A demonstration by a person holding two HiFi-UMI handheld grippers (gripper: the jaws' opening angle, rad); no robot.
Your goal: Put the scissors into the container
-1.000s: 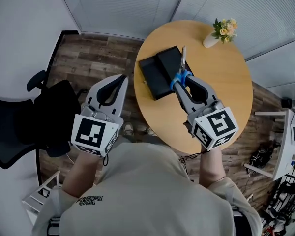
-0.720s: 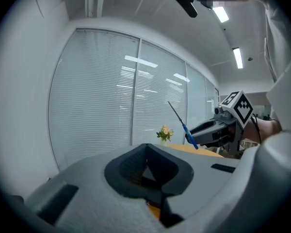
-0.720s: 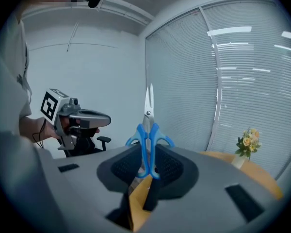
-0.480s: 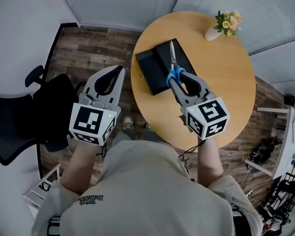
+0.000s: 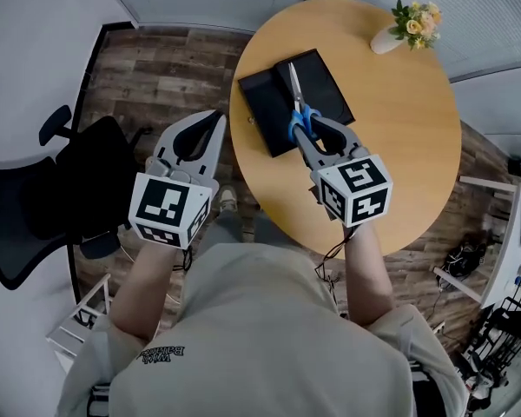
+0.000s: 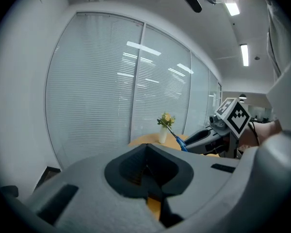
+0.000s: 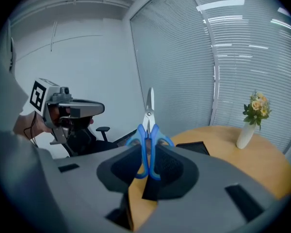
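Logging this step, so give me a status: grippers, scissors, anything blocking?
Right gripper shut on blue-handled metal scissors, held over black rectangular container. Left gripper shut, empty, held aside. Nothing seen blocking.

The room is bright. Ceiling lights (image 6: pixel 244 55) glare on the blinds (image 6: pixel 102 91). Both gripper views look bent, with dark corners.

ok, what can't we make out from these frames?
- Container depth and inside: in the head view it is all black and too dark; the right gripper view shows only a sliver past the right tongs.
- Gap between scissors tip and container: the head view looks steeply down, so height is unreadable.
- Container in left gripper view: hidden behind the left tongs.
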